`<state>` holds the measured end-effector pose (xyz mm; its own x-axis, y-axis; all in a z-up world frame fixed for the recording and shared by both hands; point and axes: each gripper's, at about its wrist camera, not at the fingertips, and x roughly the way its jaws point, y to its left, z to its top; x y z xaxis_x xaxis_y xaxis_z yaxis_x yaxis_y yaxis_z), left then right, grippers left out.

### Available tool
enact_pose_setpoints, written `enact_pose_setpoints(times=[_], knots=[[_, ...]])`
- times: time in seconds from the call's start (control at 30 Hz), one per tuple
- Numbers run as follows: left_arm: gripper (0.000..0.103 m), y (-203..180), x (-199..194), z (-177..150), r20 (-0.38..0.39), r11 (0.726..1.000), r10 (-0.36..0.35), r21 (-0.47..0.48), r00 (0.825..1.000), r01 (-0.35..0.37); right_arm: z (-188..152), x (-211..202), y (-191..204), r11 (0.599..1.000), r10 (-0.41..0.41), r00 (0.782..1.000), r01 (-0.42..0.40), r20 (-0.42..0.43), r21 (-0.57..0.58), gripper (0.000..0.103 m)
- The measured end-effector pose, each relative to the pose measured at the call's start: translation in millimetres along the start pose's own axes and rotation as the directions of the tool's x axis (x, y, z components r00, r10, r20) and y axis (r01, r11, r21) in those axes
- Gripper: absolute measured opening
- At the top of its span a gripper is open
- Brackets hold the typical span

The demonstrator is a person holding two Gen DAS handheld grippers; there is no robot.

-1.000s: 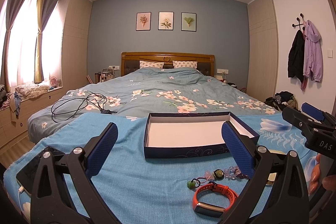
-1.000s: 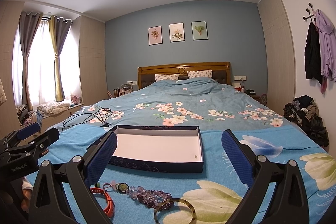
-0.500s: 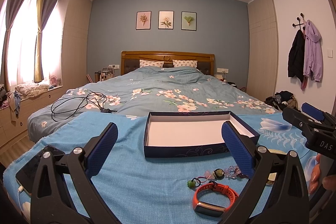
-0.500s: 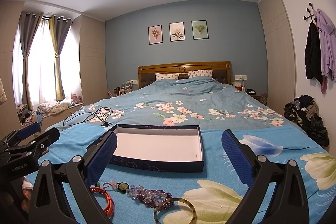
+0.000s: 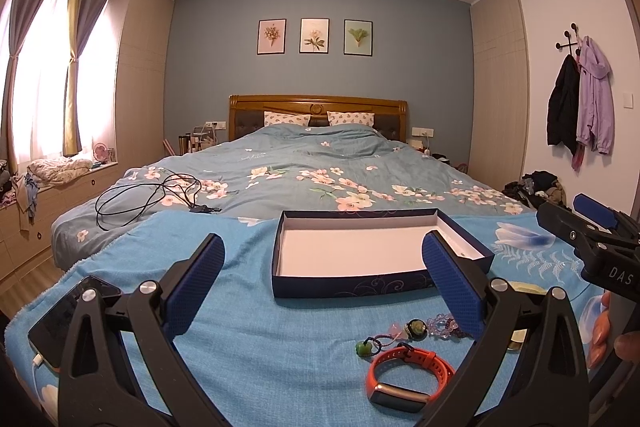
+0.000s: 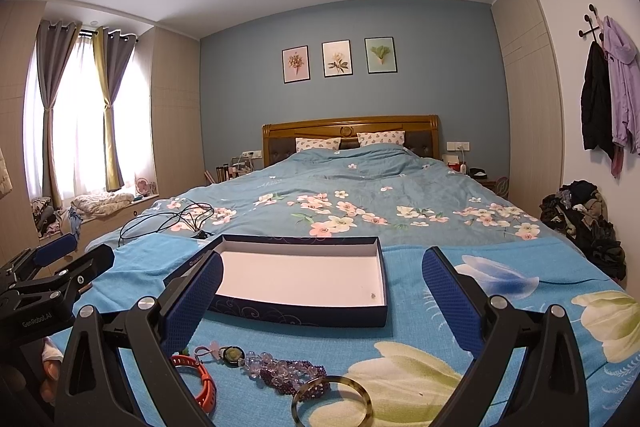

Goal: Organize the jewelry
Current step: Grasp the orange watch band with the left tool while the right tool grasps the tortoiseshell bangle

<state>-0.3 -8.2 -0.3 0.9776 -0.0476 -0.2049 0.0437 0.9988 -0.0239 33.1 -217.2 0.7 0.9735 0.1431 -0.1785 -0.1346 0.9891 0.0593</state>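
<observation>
Ahead of your jaws the bed carries a bright blue blanket over its floral quilt. On the blanket, the open dark-blue box sits just beyond both jaw pairs. Nearer you lie the orange band, purple bead bracelet and bangle. A phone lies left of your left jaws; black cables beyond.
</observation>
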Motion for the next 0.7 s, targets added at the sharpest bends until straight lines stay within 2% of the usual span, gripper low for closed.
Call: enact_pose_setpoints(times=[0.37, 0.47, 0.57, 0.63, 0.7], knots=[[0.097, -2, 6, -1, -0.026, 1.0, -0.01, 0.011, 1.0, 0.011, 0, 0, -6, 1.0, -0.009, 1.0, 0.009, -0.012, -0.001, 0.096], [0.097, -3, 11, -2, -0.044, 0.999, -0.023, 0.023, 0.999, 0.024, -1, 2, -9, 1.0, -0.004, 0.999, 0.004, -0.049, -0.014, 0.096], [0.097, -3, 19, -5, -0.089, 0.998, -0.047, 0.044, 0.995, 0.051, -5, 13, -19, 1.0, 0.023, 0.988, -0.026, -0.15, -0.014, 0.096], [0.097, -3, 25, -7, -0.122, 0.995, -0.068, 0.061, 0.99, 0.075, -12, 25, -26, 0.999, 0.022, 0.967, -0.03, -0.254, -0.029, 0.096], [0.089, -4, 34, -12, -0.189, 0.99, -0.101, 0.078, 0.977, 0.118, -19, 33, -33, 0.999, 0.012, 0.942, -0.028, -0.334, -0.042, 0.096]])
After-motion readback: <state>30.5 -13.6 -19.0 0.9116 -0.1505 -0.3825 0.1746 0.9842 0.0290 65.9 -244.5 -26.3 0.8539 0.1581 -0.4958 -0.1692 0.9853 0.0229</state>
